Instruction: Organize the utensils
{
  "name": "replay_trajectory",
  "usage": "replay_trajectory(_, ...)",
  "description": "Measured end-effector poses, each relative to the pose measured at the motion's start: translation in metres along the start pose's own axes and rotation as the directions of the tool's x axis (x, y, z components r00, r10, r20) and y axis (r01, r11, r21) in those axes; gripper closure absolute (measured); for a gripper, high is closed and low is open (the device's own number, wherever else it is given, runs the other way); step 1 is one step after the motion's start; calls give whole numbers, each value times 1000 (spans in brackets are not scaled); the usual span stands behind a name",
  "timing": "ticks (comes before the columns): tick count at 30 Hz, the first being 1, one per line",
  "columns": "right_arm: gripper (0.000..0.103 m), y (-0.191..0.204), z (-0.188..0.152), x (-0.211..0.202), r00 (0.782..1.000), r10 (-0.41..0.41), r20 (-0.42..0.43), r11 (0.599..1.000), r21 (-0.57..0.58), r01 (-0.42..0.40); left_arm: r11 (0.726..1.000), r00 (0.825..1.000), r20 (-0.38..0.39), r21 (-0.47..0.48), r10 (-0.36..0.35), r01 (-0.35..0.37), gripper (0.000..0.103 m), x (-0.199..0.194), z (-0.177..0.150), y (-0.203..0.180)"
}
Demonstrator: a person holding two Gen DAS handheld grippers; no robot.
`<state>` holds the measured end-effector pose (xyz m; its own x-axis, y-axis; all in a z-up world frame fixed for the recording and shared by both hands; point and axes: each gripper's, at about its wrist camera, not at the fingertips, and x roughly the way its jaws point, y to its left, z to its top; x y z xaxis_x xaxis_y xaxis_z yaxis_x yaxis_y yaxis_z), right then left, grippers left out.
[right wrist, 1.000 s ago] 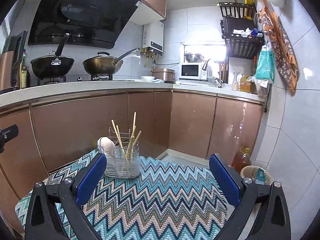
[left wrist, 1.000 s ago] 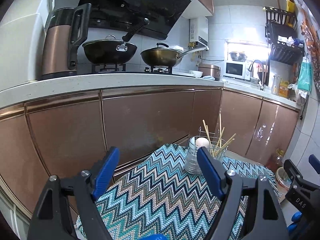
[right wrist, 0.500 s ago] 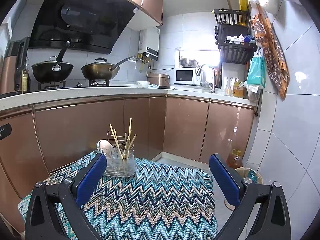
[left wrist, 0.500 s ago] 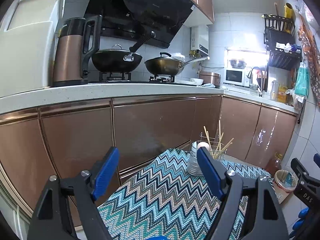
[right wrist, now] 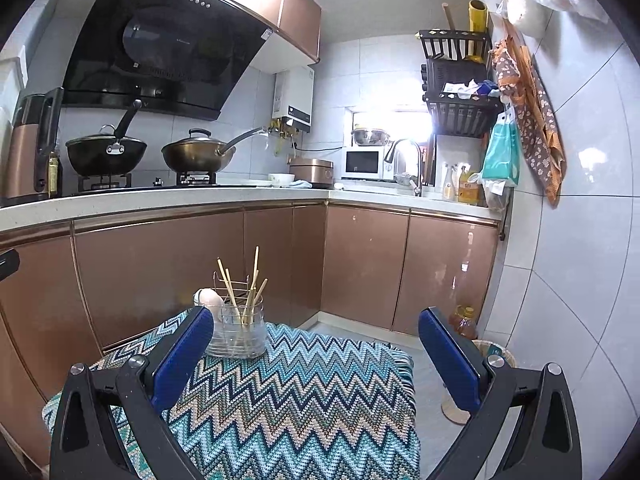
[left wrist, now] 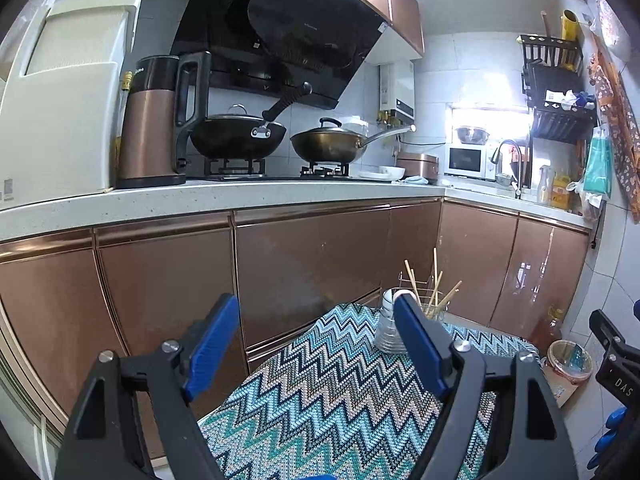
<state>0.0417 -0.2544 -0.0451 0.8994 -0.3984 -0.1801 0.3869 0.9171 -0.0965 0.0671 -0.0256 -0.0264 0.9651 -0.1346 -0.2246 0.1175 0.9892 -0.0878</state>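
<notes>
Zigzag-patterned cloth (right wrist: 288, 412) is seen nearest, with both the left gripper (left wrist: 316, 344) and right gripper (right wrist: 316, 350) held apart, empty. Beyond them the utensil holder (right wrist: 239, 330), chopsticks (right wrist: 251, 286) inside, should be approached level, judged complete.

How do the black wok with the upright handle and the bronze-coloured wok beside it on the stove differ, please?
The black wok is darker, and its thick black handle rises steeply; the bronze wok is shinier, and its thin metal handle slants out toward the right. The black wok sits nearer the copper kettle. Both rest lidded on gas burners.
</notes>
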Motion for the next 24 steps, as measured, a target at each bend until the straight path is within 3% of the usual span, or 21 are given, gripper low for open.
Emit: replay_trajectory(24,0,5,10,-46,998,-13,62,1000,-22,15,1000,998,57,-22,-2,3,24,-43,3,16)
